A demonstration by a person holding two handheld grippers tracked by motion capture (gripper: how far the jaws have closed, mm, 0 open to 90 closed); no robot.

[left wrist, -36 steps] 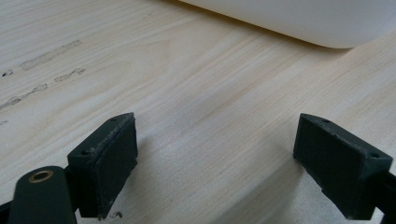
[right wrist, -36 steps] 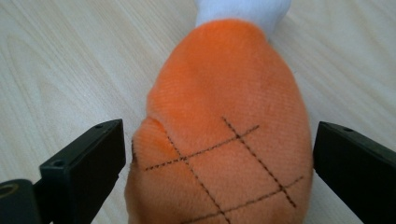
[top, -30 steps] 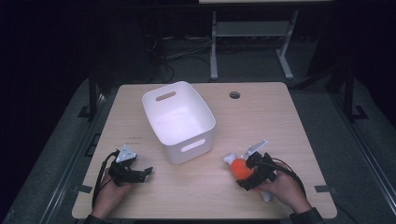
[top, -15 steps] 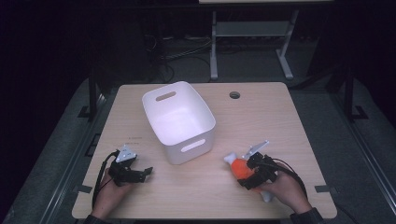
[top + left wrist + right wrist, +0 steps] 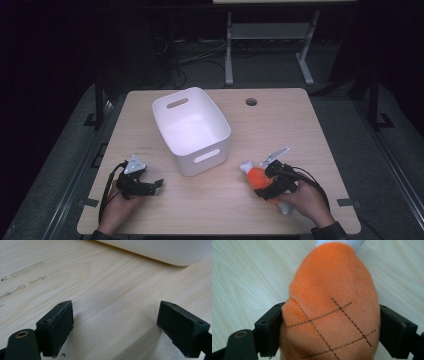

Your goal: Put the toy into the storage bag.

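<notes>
An orange plush toy (image 5: 255, 175) with white ends lies on the wooden table (image 5: 280, 130) at the front right. My right gripper (image 5: 269, 183) has just been closing on it. In the right gripper view both pads press into the sides of the orange plush toy (image 5: 332, 290), with the right gripper (image 5: 332, 322) low over the tabletop. At the front left my left gripper (image 5: 150, 186) rests on the table, pointing right. The left gripper (image 5: 122, 325) stands open with only bare wood between its jaws.
A white plastic bin (image 5: 216, 112) with handle slots stands empty in the middle of the table; its rounded lower wall (image 5: 155, 250) lies just ahead of the left gripper. A round cable hole (image 5: 251, 102) sits near the far edge. Dark floor surrounds the table.
</notes>
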